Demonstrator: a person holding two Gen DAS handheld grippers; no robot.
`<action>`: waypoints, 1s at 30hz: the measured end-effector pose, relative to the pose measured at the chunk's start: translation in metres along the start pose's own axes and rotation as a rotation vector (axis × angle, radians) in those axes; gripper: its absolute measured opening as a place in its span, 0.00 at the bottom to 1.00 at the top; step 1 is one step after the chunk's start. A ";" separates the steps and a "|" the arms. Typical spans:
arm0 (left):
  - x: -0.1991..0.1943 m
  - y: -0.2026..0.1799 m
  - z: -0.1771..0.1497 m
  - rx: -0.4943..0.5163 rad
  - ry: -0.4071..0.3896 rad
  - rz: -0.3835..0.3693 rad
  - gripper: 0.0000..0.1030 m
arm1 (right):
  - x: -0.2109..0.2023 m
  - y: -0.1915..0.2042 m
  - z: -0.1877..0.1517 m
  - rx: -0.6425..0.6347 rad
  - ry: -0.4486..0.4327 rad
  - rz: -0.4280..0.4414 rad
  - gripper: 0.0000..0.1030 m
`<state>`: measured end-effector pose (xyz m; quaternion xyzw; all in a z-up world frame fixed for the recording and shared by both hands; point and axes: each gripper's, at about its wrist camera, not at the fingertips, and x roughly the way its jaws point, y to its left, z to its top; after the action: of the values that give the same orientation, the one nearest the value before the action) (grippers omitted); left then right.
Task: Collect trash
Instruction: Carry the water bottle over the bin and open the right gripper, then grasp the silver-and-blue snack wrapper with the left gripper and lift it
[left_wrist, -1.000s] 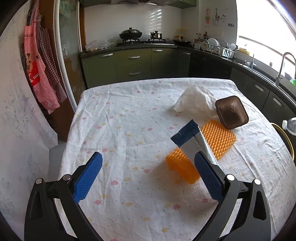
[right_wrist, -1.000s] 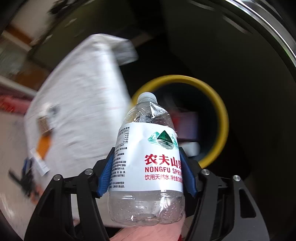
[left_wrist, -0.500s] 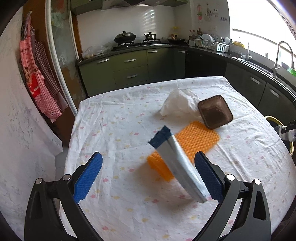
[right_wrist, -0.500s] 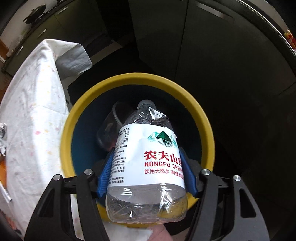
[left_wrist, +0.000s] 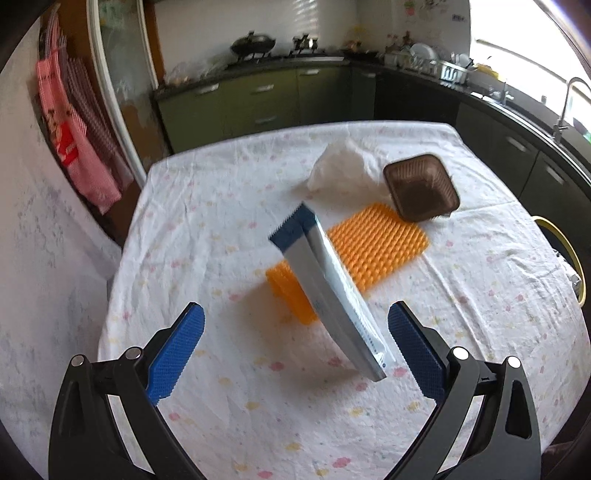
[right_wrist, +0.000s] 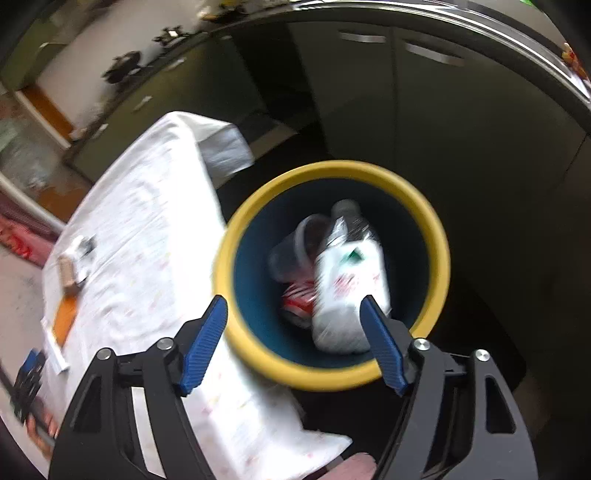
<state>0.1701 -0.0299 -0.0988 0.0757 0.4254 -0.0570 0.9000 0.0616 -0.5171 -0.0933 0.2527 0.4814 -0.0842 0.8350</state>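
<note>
1. Clear thin plastic, white label with red print: the water bottle (right_wrist: 349, 280) lies inside the bin (right_wrist: 439, 236), blurred, leaning on a translucent cup (right_wrist: 291, 251) and a red can (right_wrist: 299, 297). Looks near empty, so light and crushable; smooth sides, best pinched across the labelled middle.
2. Right gripper (right_wrist: 293, 339) hangs above the bin's near rim, jaws opening, nothing between the pads. Bottle is free of it.
3. Bin: yellow rim, dark blue inside, standing on the floor just right of the table (right_wrist: 147, 236).
4. Left gripper (left_wrist: 295, 350) hovers over the table, jaws spread wide. A silver and white foil packet (left_wrist: 325, 291) with a blue serrated end stands tilted between the pads, lower corner near the right pad; cannot tell whether it touches. Not gripped.
5. Packet judged light, thin, stiff along the seam, slick; take it flat across the faces near the middle.
6. Farther out: orange studded mat (left_wrist: 373, 247) under and behind the packet, brown plastic tray (left_wrist: 421, 188) tipped on its far right corner, crumpled white tissue (left_wrist: 340, 170) left of the tray. All soft or light; the tissue will compress.
7. Flowered tablecloth (left_wrist: 221, 206) is wrinkled and may snag low fingers.
</note>
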 end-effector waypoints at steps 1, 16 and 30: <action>0.003 -0.001 0.000 -0.007 0.017 0.002 0.95 | -0.001 0.004 -0.006 -0.011 0.002 0.011 0.69; 0.032 -0.021 0.006 -0.123 0.175 0.028 0.67 | 0.026 0.009 -0.019 -0.067 0.065 0.106 0.72; 0.008 -0.032 0.002 -0.128 0.146 0.078 0.26 | 0.014 -0.006 -0.032 -0.050 0.046 0.162 0.73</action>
<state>0.1714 -0.0623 -0.1060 0.0383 0.4892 0.0111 0.8712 0.0424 -0.5047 -0.1207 0.2719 0.4803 0.0013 0.8339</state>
